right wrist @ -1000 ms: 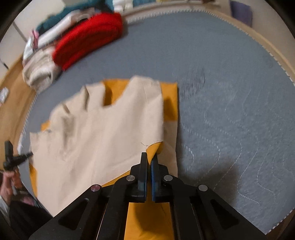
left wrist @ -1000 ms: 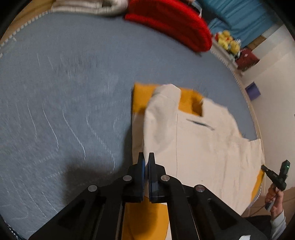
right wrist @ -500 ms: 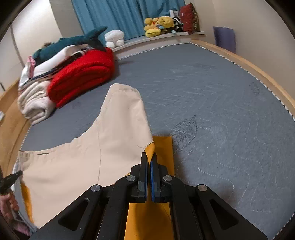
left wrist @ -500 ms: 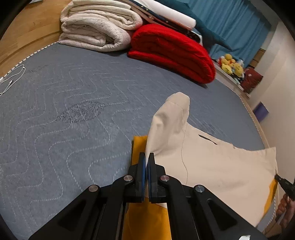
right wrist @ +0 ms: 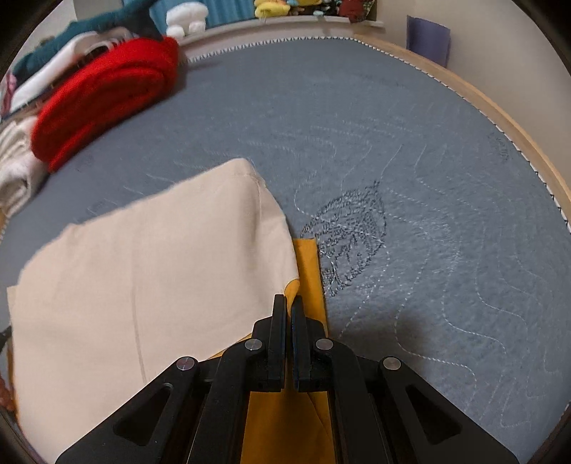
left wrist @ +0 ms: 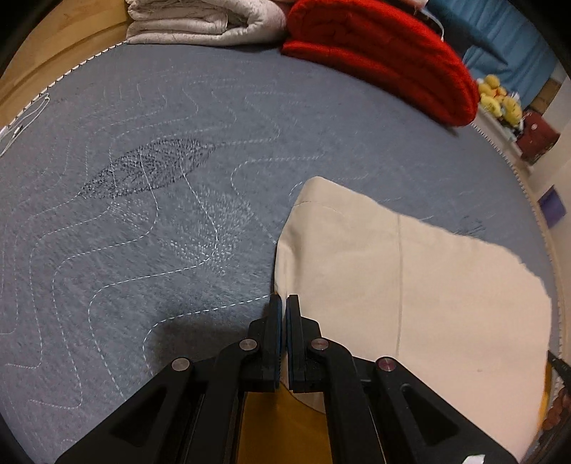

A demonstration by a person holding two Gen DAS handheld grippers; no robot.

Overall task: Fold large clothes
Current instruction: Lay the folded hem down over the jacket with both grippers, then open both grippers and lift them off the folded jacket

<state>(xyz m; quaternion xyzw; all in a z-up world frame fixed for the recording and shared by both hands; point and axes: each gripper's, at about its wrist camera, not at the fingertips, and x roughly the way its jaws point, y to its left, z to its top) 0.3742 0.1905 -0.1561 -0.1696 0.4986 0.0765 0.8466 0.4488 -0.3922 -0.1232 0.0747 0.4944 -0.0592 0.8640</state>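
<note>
- Cream cotton-like cloth with a mustard-yellow inner face: that is the garment (left wrist: 410, 285), spread on the grey quilted bed cover (left wrist: 142, 232), one half doubled over so the cream side faces up.
- Left claw (left wrist: 283, 303) is clenched on the garment's near edge, jaws pinched together with the fabric running out from between them; yellow cloth hangs beneath the claw.
- Right claw (right wrist: 288, 303) is the same story, clamped tight on the opposite corner where the cream layer meets a yellow strip (right wrist: 308, 271) showing alongside it.
- Handling, as I judge it: light, limp, no stiffness at all. It drapes and rounds over at the fold rather than creasing sharply, so it will sag between the two grips unless held taut.
- Best hold looks like the hemmed corners and edges, where the stitched seam gives the pads something thicker to bite.
- Not slippery by the look of it: a matte weave that should sit still on the bed cover's fuzzy, stitched surface.
- A straight seam line runs down the cream panel, a handy guide for squaring the fold.
- Far side: a rolled red blanket (left wrist: 385, 53) and a folded pale quilt (left wrist: 207, 18), well apart from the work.
</note>
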